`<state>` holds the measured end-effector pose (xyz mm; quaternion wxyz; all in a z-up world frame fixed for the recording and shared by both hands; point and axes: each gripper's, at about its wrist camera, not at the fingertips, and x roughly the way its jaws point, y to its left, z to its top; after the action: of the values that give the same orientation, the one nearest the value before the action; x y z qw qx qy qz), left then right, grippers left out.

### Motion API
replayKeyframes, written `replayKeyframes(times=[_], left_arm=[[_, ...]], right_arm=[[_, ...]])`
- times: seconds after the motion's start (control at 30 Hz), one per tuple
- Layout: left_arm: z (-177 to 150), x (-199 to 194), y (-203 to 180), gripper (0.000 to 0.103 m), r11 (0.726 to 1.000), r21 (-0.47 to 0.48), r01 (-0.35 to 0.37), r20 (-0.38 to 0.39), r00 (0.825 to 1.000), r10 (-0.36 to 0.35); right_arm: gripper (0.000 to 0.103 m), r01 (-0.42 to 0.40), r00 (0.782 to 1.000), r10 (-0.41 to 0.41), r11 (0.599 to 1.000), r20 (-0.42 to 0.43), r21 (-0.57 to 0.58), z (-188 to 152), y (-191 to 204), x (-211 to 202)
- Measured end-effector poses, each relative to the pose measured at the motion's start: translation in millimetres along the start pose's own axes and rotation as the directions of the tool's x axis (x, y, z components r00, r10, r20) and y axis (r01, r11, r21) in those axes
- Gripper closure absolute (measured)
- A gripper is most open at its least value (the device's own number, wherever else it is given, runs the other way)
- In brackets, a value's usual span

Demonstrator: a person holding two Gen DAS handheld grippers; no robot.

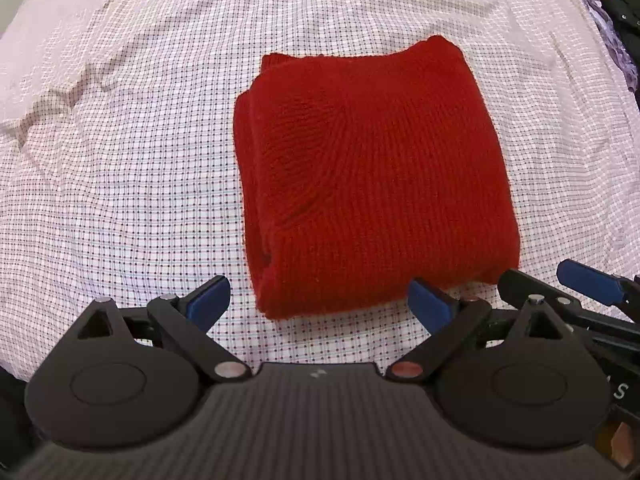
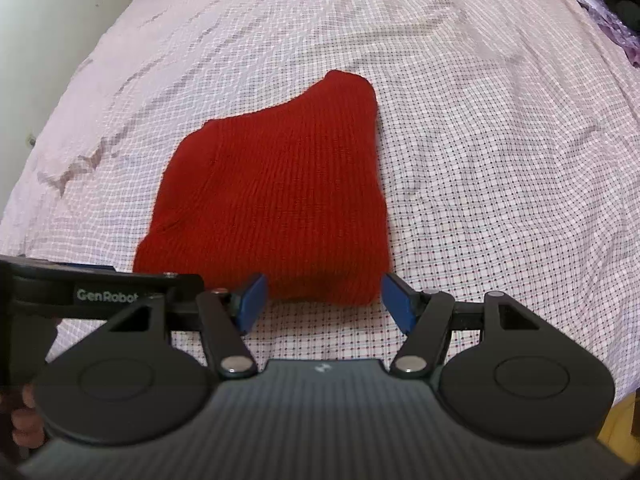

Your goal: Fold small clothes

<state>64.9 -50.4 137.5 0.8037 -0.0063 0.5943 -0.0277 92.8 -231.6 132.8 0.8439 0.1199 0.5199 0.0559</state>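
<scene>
Red knit sweater, folded into a thick block, lying on the checked pink bedsheet of a bed, roughly mid-sheet. Wide open sheet on every side of it; wrinkles off to the left and beyond the far edge. Bed edge visible at the left of the right wrist view, pale wall past it. Purple cloth and dark things bunched at the far right corner, well apart from the sweater.

Long axis running away from the cameras; layered fold edges stacked along the left side, smooth fold on the right, far corner bulging up. Which end is collar or hem: cannot tell.

Left hand-held gripper spread wide, blue pads clear of the knit, near edge of the sweater between and just beyond them. Right hand-held gripper likewise spread, nothing pinched, near edge just past the pads.

Near bottom edge of the sweater partly blurred in the right wrist view. Fingertips of a hand cut off at lower left.
</scene>
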Motion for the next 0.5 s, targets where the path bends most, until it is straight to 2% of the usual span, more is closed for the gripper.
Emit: replayKeyframes(times=[0.5], left_arm=[[0.5,4.0,2.4,0.005,1.0,-0.017,-0.023,-0.014,1.0,0.023]], right_arm=[[0.037,0.008,1.0,-0.008,1.0,-0.011,-0.013,1.9,2.2,4.2]])
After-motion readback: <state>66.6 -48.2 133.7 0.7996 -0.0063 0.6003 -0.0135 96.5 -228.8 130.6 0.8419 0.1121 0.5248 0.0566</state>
